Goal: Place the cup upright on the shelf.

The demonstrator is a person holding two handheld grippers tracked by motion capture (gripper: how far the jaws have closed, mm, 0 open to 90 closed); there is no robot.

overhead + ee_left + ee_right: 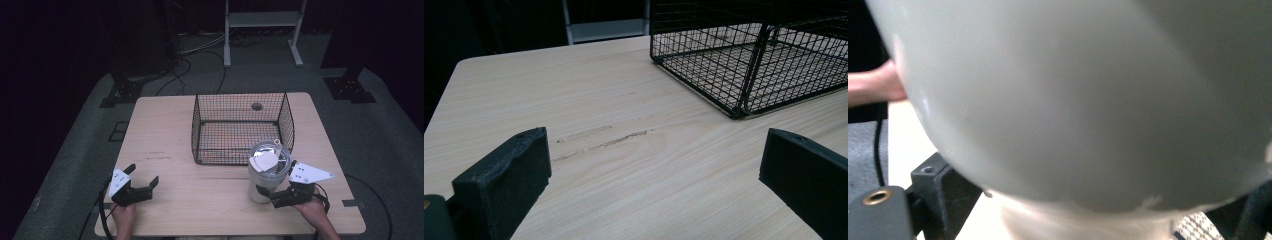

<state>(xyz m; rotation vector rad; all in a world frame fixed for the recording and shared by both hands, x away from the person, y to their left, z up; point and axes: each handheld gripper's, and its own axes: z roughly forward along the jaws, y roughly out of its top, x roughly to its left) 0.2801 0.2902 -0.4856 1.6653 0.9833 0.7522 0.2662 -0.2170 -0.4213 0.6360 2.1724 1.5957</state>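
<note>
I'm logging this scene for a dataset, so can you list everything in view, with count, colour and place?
Tumbler: one, pale grey-white with a lid, upright on the table's near right, just in front of the basket's near right corner.
Wire basket: one, black mesh, nothing in it, centre-right of the table.
Table: one, light wood, a faint dark scuff left of centre.
Shelf frame: one, pale, on the floor behind the table.
Cables: several, dark and light, on the grey floor beyond the table.
Left gripper: one, black with a grey plate, near left, jaws wide apart and holding nothing.
Right gripper: one, black with a grey plate, jaws around the tumbler's lower body.
Hands: two, at the near edge.
</note>
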